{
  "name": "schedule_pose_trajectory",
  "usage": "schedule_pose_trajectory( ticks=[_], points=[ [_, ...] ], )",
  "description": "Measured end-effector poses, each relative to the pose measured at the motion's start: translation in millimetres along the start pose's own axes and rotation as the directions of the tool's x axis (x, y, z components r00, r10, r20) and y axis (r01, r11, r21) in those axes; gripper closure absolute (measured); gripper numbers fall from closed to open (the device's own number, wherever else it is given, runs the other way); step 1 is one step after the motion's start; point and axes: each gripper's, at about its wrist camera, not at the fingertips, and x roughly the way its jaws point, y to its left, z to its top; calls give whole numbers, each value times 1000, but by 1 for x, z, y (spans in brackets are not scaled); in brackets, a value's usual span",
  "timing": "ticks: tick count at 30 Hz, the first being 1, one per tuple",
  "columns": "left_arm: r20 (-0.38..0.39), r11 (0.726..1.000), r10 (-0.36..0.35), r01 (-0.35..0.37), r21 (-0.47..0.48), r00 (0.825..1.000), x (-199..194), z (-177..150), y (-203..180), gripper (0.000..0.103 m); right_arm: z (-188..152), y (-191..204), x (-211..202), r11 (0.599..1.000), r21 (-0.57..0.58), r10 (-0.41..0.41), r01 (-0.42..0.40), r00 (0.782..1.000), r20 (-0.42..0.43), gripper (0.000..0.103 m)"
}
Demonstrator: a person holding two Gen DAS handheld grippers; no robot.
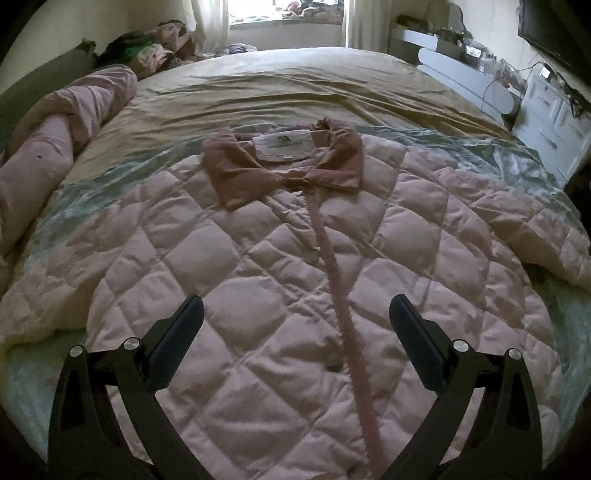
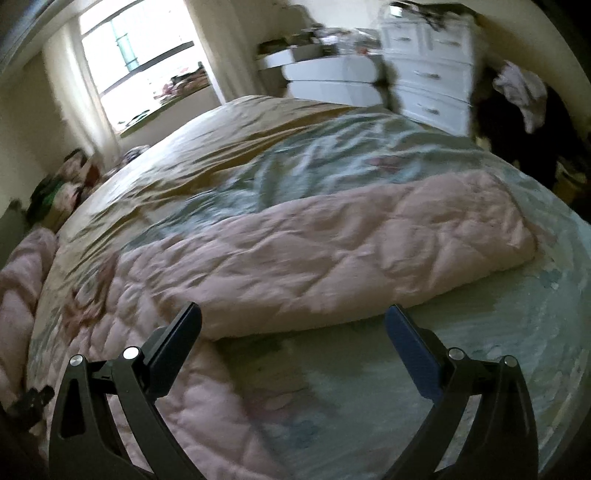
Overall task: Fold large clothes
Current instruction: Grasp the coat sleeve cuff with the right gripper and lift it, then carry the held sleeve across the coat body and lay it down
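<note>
Both tongs wide apart and holding nothing, left gripper (image 1: 295, 314) over the puffy pink quilted jacket (image 1: 258, 280) flat on the bed (image 1: 295, 85), right gripper (image 2: 293, 321) by its sleeve (image 2: 332, 254), white collar label (image 1: 282, 147) too blurry to read.

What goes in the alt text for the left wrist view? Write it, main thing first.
A pink quilted jacket lies spread front-up on a bed, its darker collar toward the far window. The open left gripper hovers above the jacket's lower half, holding nothing.
</note>
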Motion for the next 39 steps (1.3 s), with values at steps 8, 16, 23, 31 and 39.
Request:
schedule_pose_trajectory(
  ticks=[8, 16, 23, 31, 39],
  points=[
    [5, 1000, -4, 4, -6, 1000, 17, 0, -13, 9, 10, -83, 26, 973, 211, -83, 93, 995, -57, 4],
    [-16, 1000, 20, -20, 4, 1000, 33, 9, -23, 9, 13, -154, 48, 903, 407, -100, 135, 989, -106, 4],
    [8, 999, 54, -54, -3, 998, 21, 24, -12, 9, 33, -196, 72, 831, 548, -71, 97, 995, -68, 5],
    [29, 992, 111, -109, -60, 993, -8, 26, 21, 9, 65, -195, 63, 856, 513, 11, -56, 996, 91, 74],
    [47, 987, 127, -121, -105, 991, -35, 36, 44, 9, 111, -102, -4, 963, 188, 138, -192, 954, 266, 80]
  ],
)
